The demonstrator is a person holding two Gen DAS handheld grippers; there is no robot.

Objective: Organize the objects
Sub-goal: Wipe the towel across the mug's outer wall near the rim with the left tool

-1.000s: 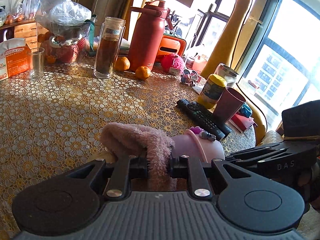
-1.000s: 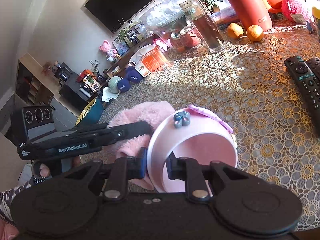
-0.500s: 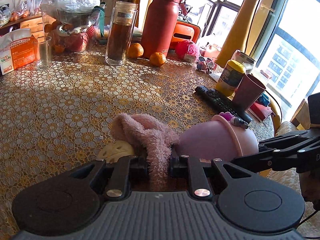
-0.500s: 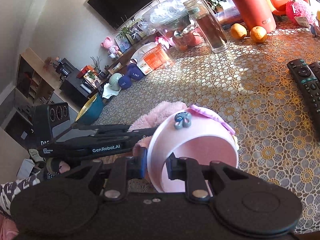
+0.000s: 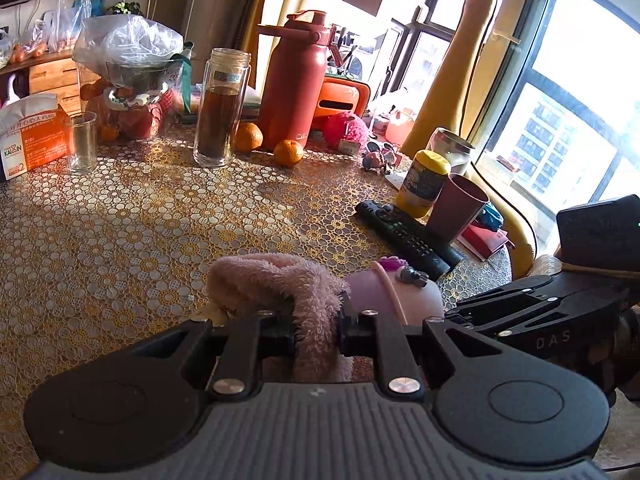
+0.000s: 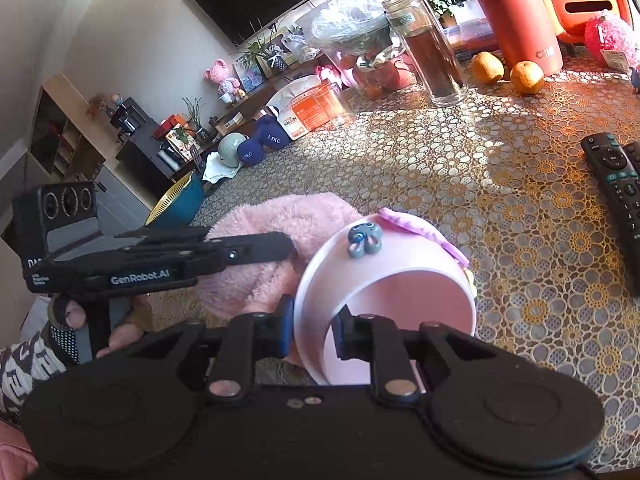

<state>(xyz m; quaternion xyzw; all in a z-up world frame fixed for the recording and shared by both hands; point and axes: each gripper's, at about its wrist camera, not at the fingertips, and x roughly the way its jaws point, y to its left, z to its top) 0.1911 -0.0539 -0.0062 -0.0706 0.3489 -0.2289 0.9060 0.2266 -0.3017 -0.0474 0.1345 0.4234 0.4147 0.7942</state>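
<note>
My left gripper [image 5: 315, 326] is shut on a fluffy pink cloth [image 5: 276, 276] near the table's front edge; the cloth also shows in the right wrist view [image 6: 288, 224]. My right gripper [image 6: 313, 330] is shut on the rim of a pink cup [image 6: 404, 300] with a purple lid edge and a small grey octopus charm [image 6: 363, 239]. The cup lies tilted, its opening toward the right camera, right beside the cloth. The cup also shows in the left wrist view [image 5: 384, 292]. The left gripper's body [image 6: 160, 256] reaches in from the left.
The lace-covered table [image 5: 160, 220] holds a glass tea bottle [image 5: 220, 108], a red flask [image 5: 292, 80], two oranges [image 5: 288, 153], a drinking glass [image 5: 82, 144], an orange box [image 5: 32, 136], black remotes [image 5: 404, 236], a maroon cup [image 5: 458, 208] and a yellow-lidded jar [image 5: 426, 184].
Both grippers kept their grips. The left camera view swung a little and came back; the cloth and cup stay close together at the table's front edge.
</note>
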